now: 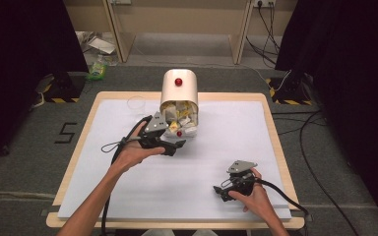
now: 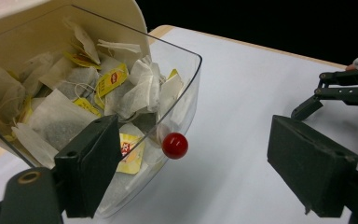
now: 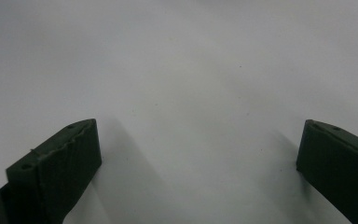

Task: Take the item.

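Note:
A cream tea-bag dispenser (image 1: 179, 88) lies at the back middle of the table, a red knob (image 1: 178, 81) on its shell. Its clear flap (image 2: 186, 88) hangs open toward me, heaped with tea bags (image 2: 74, 107), several with yellow tags. The flap carries its own red knob (image 2: 175, 145). My left gripper (image 1: 176, 146) is open right in front of that flap; in the left gripper view the left gripper (image 2: 200, 172) has one jaw against the clear wall and the knob between the jaws but farther off. My right gripper (image 1: 220, 193) rests open at the front right, and in its own view the right gripper (image 3: 196, 168) holds nothing.
An empty clear glass (image 1: 137, 104) stands left of the dispenser. A white sheet (image 1: 226, 147) covers the wooden table (image 1: 270, 128). The right gripper (image 2: 349, 88) appears far off in the left gripper view. Cables (image 1: 305, 142) trail on the floor to the right.

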Demonstrator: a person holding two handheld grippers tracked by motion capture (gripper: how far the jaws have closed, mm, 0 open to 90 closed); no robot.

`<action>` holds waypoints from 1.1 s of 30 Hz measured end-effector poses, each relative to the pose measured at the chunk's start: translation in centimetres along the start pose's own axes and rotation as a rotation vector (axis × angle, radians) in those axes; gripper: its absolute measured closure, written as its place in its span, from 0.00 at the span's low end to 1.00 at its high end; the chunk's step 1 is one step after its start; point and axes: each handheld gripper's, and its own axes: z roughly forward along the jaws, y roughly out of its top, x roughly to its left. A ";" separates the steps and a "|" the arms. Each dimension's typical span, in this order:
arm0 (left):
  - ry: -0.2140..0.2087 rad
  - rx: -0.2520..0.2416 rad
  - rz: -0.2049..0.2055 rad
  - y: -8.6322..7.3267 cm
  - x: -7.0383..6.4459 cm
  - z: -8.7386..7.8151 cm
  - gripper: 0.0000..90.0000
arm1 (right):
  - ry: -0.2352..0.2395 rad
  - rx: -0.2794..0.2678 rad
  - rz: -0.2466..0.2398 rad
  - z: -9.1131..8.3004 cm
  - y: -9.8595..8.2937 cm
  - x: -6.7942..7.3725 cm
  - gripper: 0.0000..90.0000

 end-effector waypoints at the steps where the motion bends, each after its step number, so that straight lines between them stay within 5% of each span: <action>1: 0.002 0.003 0.003 0.0 -0.1 -0.1 0.19 | 0.000 0.000 0.000 0.0 0.0 0.0 0.00; 33: 0.004 0.015 -0.008 -0.5 -1.3 -0.8 0.29 | 0.000 0.001 0.001 0.0 0.0 0.0 0.00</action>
